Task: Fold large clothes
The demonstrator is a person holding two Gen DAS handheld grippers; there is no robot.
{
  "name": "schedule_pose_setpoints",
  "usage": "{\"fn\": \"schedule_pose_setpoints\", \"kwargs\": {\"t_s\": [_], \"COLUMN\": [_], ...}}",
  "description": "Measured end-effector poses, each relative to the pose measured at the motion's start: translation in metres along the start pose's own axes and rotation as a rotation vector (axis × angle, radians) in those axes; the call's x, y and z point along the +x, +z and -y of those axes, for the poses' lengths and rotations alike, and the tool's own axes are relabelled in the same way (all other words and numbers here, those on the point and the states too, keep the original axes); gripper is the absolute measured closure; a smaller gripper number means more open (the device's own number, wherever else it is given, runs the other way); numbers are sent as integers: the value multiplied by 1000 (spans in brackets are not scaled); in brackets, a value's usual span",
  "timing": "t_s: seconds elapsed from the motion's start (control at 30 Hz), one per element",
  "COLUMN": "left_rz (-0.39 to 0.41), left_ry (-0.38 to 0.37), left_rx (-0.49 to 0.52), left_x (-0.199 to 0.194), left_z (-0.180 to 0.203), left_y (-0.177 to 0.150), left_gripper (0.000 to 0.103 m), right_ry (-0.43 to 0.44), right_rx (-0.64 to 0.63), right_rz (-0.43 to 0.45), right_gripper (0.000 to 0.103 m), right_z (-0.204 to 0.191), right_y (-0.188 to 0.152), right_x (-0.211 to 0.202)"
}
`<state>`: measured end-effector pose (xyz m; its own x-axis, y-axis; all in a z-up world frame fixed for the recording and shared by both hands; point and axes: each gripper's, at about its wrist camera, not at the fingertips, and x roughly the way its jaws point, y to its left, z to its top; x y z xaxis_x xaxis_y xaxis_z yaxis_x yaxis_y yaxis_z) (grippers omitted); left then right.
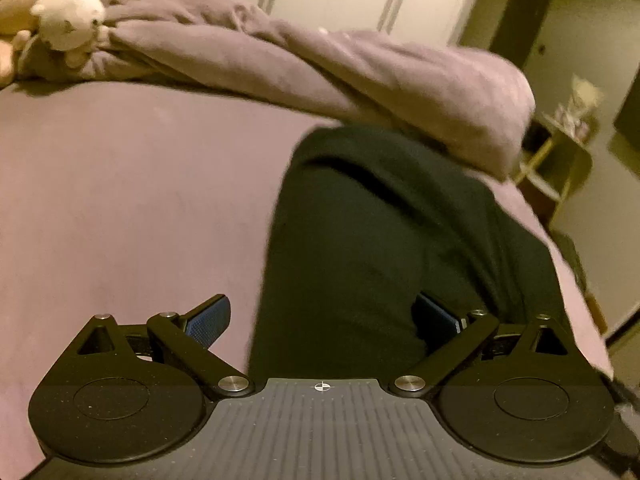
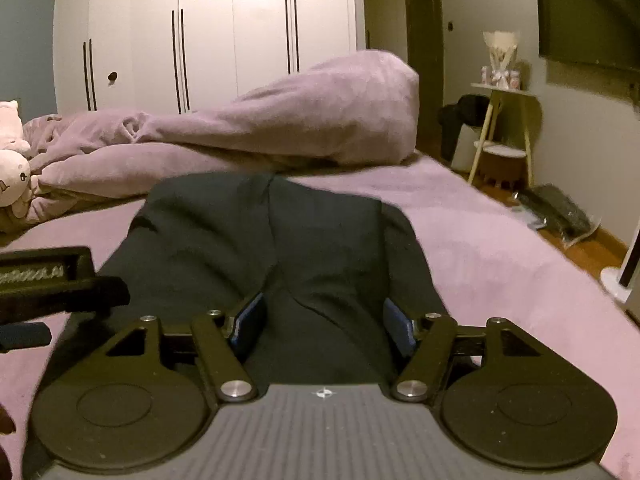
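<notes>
The right gripper (image 2: 325, 330) has its blue-padded fingers (image 2: 252, 326) spread apart, with a raised crease of the dark garment (image 2: 280, 248) between them; the pads stand clear of the cloth on both sides, so nothing is pinched. The left gripper (image 1: 322, 318) is likewise wide open, one pad (image 1: 208, 320) over bare sheet and the other over the garment's near left border, gripping nothing. In the right wrist view the left gripper's body pokes in at the left edge, just beside the garment.

The garment lies lengthwise down the middle of the bed (image 2: 500, 248), looking already doubled into a long narrow band (its far end almost reaches the bunched lilac duvet (image 2: 304, 120) across the head of the bed). Soft toys (image 1: 68, 20) sit at the far left corner, well apart from the work.

Judging by this, a fold seems laid and released, with a further fold across the length to come. The risks: closing on that centre crease alone would lift only the top layer and pull the fold open; the two grippers taking hold at unequal spots would skew the band; and a far-end lift could snag the duvet, dragging it along. The right side runs near the bed's edge, so a careless drag could slide cloth over it.
</notes>
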<state>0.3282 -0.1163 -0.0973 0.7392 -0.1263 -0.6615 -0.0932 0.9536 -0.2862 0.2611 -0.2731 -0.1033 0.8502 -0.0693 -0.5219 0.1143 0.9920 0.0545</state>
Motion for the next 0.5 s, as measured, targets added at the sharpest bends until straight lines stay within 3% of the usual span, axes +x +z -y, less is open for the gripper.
{"fn": "schedule_pose_setpoints", "kwargs": {"t_s": [0.1, 0.23, 0.37, 0.5], "left_rz": [-45, -72, -79, -108], "left_ry": [-23, -46, -65, -61], "left_rx": [-13, 10, 30, 30], "left_x": [-6, -35, -57, -61], "left_z": [-7, -18, -19, -14], "left_y": [8, 9, -3, -9], "left_gripper": [1, 4, 4, 3], "right_ry": [10, 26, 41, 6], "right_rx": [-2, -4, -15, -71], "right_rz": [-23, -29, -17, -76], "right_gripper": [37, 37, 37, 36], "right_z": [2, 8, 19, 16], "right_y": [2, 15, 5, -5], "right_x": [1, -33, -78, -84]}}
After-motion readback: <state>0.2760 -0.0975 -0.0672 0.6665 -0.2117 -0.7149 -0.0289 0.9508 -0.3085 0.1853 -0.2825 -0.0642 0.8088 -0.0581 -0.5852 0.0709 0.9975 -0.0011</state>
